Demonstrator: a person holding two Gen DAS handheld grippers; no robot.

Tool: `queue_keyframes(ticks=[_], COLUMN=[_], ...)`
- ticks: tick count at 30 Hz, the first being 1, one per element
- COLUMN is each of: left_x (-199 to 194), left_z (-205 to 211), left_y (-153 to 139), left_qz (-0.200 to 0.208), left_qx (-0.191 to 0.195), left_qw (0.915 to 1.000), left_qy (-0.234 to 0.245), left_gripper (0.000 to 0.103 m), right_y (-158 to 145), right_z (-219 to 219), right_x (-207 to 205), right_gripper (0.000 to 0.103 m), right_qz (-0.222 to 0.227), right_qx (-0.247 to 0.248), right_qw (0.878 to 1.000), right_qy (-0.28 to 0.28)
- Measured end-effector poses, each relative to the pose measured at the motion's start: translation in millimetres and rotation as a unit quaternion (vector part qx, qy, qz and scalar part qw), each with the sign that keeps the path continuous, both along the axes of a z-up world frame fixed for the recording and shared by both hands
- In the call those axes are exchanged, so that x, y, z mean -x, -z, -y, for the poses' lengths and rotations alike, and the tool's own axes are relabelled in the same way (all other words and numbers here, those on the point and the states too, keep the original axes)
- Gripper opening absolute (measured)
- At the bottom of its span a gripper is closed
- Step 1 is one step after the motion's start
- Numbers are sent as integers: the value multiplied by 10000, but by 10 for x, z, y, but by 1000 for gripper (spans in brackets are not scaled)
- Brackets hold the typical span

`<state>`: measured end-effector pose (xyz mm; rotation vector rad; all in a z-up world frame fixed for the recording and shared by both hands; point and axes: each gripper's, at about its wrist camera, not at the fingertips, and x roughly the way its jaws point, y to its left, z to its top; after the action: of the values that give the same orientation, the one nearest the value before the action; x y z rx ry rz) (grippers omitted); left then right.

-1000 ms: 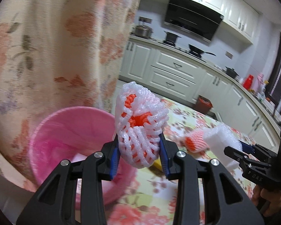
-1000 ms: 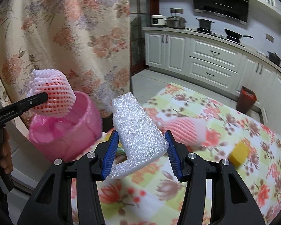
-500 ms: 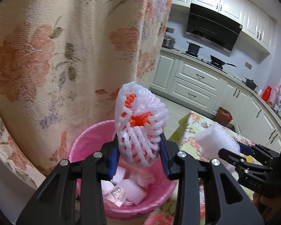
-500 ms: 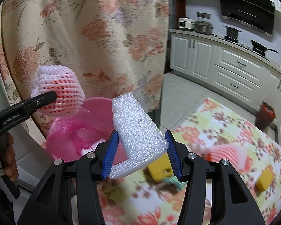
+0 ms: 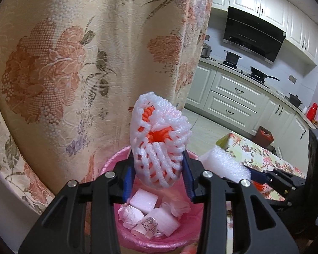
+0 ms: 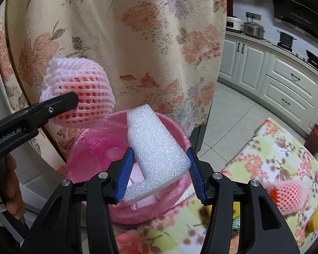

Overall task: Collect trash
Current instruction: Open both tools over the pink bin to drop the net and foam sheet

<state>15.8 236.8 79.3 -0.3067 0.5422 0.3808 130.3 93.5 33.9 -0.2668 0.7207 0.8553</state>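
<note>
My left gripper [image 5: 158,175] is shut on a white and orange foam fruit net [image 5: 159,139] and holds it above the pink-lined trash bin [image 5: 159,241]. The net also shows in the right wrist view [image 6: 82,97], above the bin's left rim. My right gripper [image 6: 160,174] is shut on a white foam block [image 6: 156,154] and holds it over the bin [image 6: 91,148]. The block also shows in the left wrist view [image 5: 224,165], at the bin's right side. The bin holds several white foam and paper scraps [image 5: 152,216].
A floral curtain [image 5: 74,63] hangs close behind the bin. The floral tablecloth table [image 6: 286,148] lies to the right with another pink foam net [image 6: 290,194] and a yellow sponge [image 6: 317,222] on it. Kitchen cabinets [image 5: 233,93] stand beyond.
Both grippers have moved left from over the table to above the bin, each still holding its piece. The bin's contents have come into view.
</note>
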Motion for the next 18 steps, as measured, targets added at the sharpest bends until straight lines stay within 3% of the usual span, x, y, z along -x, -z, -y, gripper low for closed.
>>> queue_keyframes(ticks=[10, 12, 16, 18], left_x=[-62, -59, -58, -52], left_z=[-75, -89, -78, -86], left_y=[6, 5, -2, -6], left_qz=[-31, -3, 29, 59], left_qx=[37, 63, 53, 88], left_qw=[10000, 10000, 9999, 9999], left_qy=[-35, -67, -98, -117], left_gripper=[40, 49, 64, 67], right_y=[108, 116, 102, 94], right_z=[-226, -236, -231, -215], right_x=[-11, -19, -26, -33], right_gripper=[50, 52, 66, 68], right_qz=[-68, -71, 8, 48], right_qx=[118, 129, 120, 121], right_qw=[9998, 9997, 9998, 9999], right_qy=[-169, -170, -127, -75])
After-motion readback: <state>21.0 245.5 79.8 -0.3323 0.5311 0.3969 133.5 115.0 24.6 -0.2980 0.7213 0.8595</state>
